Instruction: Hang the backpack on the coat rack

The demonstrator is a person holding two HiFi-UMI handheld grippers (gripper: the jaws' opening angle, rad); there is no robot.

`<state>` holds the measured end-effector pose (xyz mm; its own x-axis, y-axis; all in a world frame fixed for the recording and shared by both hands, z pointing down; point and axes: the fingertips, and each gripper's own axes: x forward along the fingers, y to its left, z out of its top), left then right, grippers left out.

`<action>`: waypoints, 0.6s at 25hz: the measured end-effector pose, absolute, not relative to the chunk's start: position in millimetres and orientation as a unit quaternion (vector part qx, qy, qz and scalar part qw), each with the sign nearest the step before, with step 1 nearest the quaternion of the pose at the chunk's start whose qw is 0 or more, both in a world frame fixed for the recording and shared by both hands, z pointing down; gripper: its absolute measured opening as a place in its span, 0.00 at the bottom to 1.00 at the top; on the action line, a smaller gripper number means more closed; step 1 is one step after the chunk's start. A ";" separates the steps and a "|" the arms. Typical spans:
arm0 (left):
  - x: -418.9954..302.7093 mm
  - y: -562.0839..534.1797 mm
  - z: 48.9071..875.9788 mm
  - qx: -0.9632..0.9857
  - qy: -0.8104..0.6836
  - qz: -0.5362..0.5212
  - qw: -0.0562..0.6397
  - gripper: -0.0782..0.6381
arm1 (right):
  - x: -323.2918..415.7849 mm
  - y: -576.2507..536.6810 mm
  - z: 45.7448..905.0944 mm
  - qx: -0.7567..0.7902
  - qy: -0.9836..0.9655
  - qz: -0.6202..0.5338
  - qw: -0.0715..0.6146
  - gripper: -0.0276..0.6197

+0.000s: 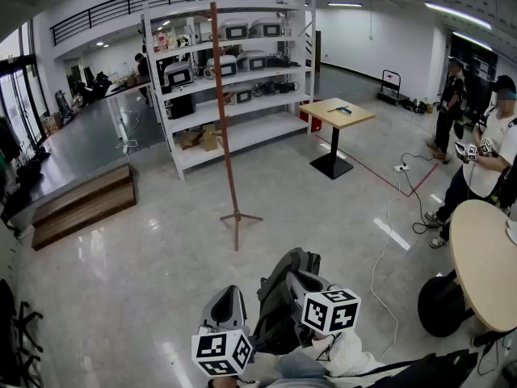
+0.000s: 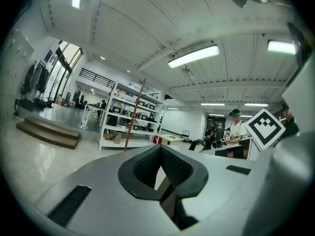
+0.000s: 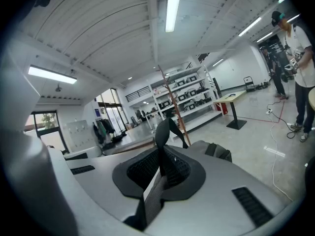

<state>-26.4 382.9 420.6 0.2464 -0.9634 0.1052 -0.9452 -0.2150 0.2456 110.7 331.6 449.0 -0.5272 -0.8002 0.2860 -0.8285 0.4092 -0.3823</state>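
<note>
Right gripper (image 3: 160, 173): the jaws are clamping a strap (image 3: 153, 200) of the backpack (image 3: 221, 154). Grey webbing is running down between the pads, and a black loop is standing up above them. The bag's body is showing just beyond the jaws, right of centre in the right gripper view.

Left gripper (image 2: 162, 173): the jaws are sitting drawn together to a thin dark slit. Whether anything is lying in that slit cannot be told.

Head view: the dark grey backpack (image 1: 279, 297) is sitting at bottom centre of the frame. The left gripper (image 1: 226, 296) is just beside it on its left, and the right gripper (image 1: 305, 283) is against its upper right. Whether the bag is resting on the floor (image 1: 145, 257) cannot be told.

The coat rack (image 1: 224, 120), a thin brown pole on a tripod foot, is standing upright at centre frame, well apart from the backpack. White shelving (image 1: 234, 79) is standing behind the rack at upper centre. A square surface (image 1: 337, 113) is standing to the right of the shelving. Two people (image 1: 493, 152) are standing at the right edge.
</note>
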 end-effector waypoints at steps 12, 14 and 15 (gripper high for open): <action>-40.6 340.9 431.3 0.770 -0.623 -0.027 0.136 0.11 | 103.9 289.7 453.8 0.483 -0.841 0.242 0.030 0.08; -39.4 328.1 435.3 0.771 -0.621 -0.025 0.138 0.11 | 103.6 277.8 458.4 0.482 -0.840 0.246 0.031 0.08; -38.7 321.8 437.2 0.771 -0.621 -0.023 0.139 0.11 | 102.9 271.7 460.5 0.481 -0.840 0.248 0.032 0.08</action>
